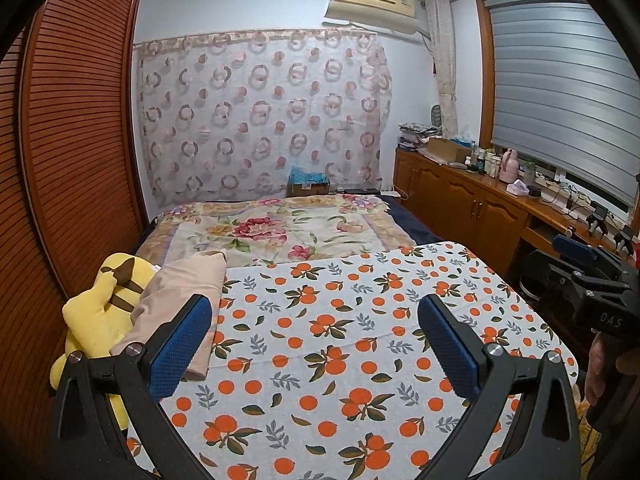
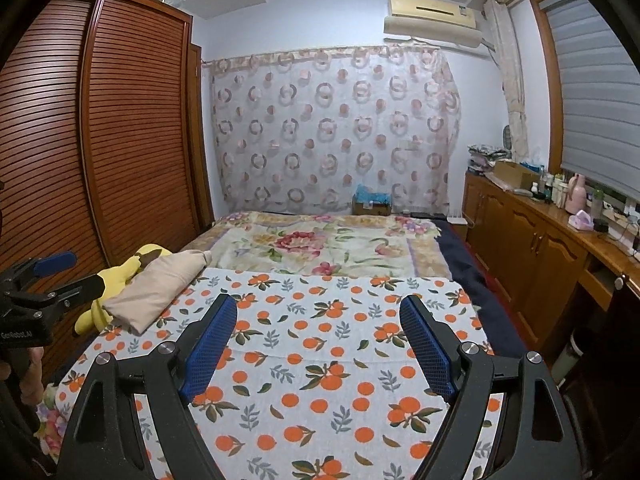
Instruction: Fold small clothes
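Observation:
A folded beige garment (image 1: 176,304) lies at the left edge of the orange-print cloth (image 1: 340,340), against a yellow plush toy (image 1: 100,312). It also shows in the right wrist view (image 2: 156,288) at the cloth's (image 2: 320,360) far left corner. My left gripper (image 1: 316,320) is open and empty above the cloth, its left finger just in front of the garment. My right gripper (image 2: 318,320) is open and empty over the cloth's middle. Each gripper shows at the side of the other's view: the right one (image 1: 592,280), the left one (image 2: 52,276).
The cloth covers the near end of a bed with a floral blanket (image 1: 280,232). A brown louvred wardrobe (image 1: 72,140) stands on the left. A wooden cabinet (image 1: 480,200) with bottles and boxes runs along the right under a window blind. A patterned curtain (image 2: 332,128) hangs on the far wall.

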`<state>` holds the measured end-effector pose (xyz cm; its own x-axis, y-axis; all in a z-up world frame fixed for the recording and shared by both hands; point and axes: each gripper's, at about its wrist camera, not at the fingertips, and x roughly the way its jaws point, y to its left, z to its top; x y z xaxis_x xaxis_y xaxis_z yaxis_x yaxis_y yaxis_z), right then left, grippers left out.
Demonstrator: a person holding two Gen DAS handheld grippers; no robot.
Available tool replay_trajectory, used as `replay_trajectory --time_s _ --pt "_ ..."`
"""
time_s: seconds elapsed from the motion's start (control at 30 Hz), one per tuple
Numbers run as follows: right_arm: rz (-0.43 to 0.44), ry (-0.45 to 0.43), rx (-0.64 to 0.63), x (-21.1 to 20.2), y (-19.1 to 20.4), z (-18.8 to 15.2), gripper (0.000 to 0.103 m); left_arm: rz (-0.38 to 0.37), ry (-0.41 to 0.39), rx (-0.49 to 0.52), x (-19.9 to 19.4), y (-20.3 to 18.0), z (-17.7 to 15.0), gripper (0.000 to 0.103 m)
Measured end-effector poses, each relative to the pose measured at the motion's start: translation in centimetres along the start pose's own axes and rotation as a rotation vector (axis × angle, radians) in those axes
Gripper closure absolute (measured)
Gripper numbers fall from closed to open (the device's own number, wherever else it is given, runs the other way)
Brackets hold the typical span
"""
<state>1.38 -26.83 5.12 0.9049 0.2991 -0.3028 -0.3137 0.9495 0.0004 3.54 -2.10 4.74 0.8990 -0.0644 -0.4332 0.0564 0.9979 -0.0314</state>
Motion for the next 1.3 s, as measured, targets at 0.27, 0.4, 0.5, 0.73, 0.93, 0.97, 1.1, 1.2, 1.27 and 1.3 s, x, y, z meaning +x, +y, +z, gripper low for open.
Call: replay_trajectory --time_s 0.27,0.4,0.5,0.73,0.93,0.97,1.1,1.2,1.27,1.3 --pt "0.004 0.000 0.000 0.22 -0.20 -0.08 0.018 0.001 -0.001 0.001 -0.02 0.03 -0.03 0.000" --pt "0.003 -0.002 -0.001 0.28 -0.29 -0.10 0.018 0.001 -0.002 0.001 -0.02 0.05 -0.05 0.000" --pt "0.000 -0.005 -0.001 0.37 -0.38 -0.12 0.018 -0.001 -0.001 0.001 -0.01 0.08 -0.08 0.000" --pt "-0.001 -0.003 0.000 0.69 -0.70 -0.31 0.018 0.001 -0.001 0.000 -0.03 0.13 -0.12 0.000" --pt "-0.001 -0.004 -0.002 0.71 -0.85 -0.28 0.018 0.000 -0.003 -0.001 -0.05 0.22 -0.13 0.000" --pt "0.000 -0.004 -0.001 0.74 -0.89 -0.23 0.018 0.000 -0.002 0.000 -0.02 0.18 -0.16 0.000" --pt "0.000 -0.005 -0.003 0.74 -0.95 -0.27 0.018 0.000 -0.003 0.000 -0.04 0.23 -0.17 0.000" --pt "-0.001 -0.005 -0.003 0.72 -0.89 -0.32 0.018 -0.001 -0.003 0.001 -0.04 0.26 -0.18 0.000" --pt "-0.001 -0.004 -0.004 0.74 -0.91 -0.27 0.018 0.000 -0.003 0.000 -0.04 0.28 -0.19 0.000" --pt "-0.001 -0.004 -0.004 0.66 -0.86 -0.37 0.018 -0.001 -0.003 -0.001 -0.05 0.28 -0.20 0.000"
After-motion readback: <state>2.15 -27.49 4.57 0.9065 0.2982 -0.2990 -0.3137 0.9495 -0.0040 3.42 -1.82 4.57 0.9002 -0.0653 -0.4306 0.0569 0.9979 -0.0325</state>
